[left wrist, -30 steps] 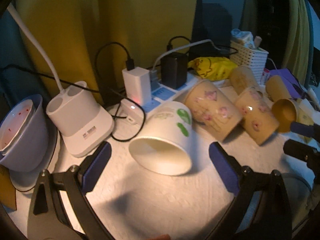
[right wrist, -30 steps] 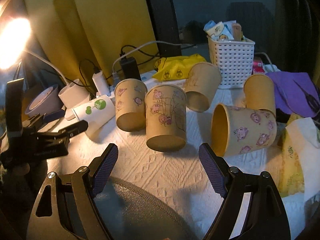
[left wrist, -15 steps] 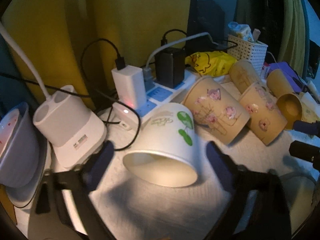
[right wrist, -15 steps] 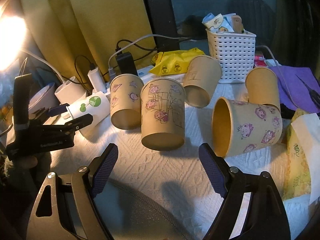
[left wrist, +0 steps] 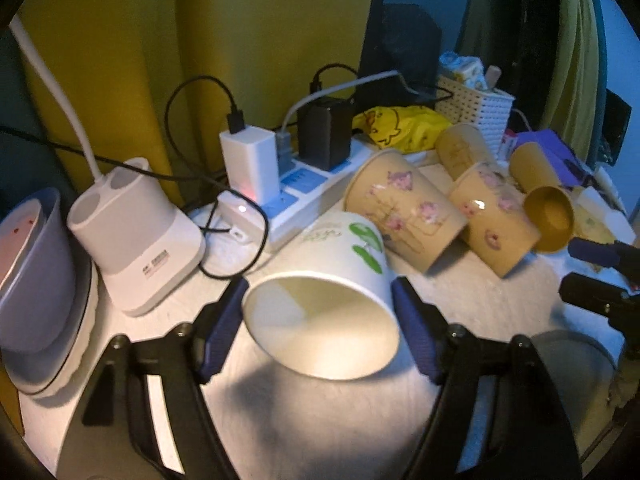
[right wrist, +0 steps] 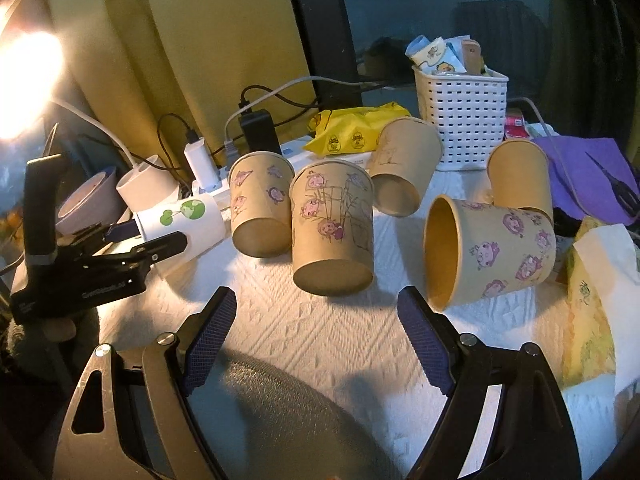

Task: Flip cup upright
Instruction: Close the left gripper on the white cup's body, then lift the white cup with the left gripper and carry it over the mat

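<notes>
Since a second ago my left gripper [left wrist: 318, 312] has advanced, its spread fingers now flanking the rim of the white paper cup with green leaf print [left wrist: 332, 276], which lies on its side, mouth toward me. My right gripper [right wrist: 316, 340] hangs open, farther off.

The left gripper [left wrist: 318, 322] reaches forward low over the surface, its two blue-padded fingers [left wrist: 222, 326] spread wide and level, one to each side of the gap between them. The right gripper [right wrist: 316, 336] is held level too, jaws parted wide, blue pads [right wrist: 420, 338] facing inward with nothing between them.
</notes>
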Demonstrator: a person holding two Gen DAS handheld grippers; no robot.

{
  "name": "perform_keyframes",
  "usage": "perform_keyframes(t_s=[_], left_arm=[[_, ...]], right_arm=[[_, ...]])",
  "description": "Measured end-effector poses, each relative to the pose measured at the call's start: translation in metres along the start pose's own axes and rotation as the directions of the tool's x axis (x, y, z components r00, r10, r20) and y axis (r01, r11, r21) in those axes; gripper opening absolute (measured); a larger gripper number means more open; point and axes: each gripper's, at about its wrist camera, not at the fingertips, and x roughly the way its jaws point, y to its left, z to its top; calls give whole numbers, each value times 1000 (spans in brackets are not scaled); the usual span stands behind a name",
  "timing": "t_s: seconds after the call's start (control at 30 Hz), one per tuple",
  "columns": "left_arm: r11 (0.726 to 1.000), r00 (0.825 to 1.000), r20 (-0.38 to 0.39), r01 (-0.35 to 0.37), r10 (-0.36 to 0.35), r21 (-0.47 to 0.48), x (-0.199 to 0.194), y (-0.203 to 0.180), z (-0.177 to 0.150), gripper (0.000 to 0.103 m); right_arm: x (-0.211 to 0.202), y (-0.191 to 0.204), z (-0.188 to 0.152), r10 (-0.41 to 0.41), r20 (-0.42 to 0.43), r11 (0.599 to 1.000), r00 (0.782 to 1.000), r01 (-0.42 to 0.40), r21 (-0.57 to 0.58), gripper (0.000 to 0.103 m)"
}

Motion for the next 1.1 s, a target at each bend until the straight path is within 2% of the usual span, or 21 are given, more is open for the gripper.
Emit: perform_keyframes(t_s=[0.27, 0.63, 1.1], left_arm=[[997, 998, 29, 55, -54, -53, -39, -5, -14, 74], [987, 987, 69, 151, -148, -52, -99, -31, -40, 74], [950, 949, 42, 311, -311, 7, -161, -92, -99, 74]], right_arm=[[-31, 7, -7, -16, 21, 1000, 1000, 17, -6, 85], [-84, 20, -30, -44, 58, 999, 997, 45, -7, 85], [-154, 19, -75, -106, 94, 994, 990, 104, 26, 85]])
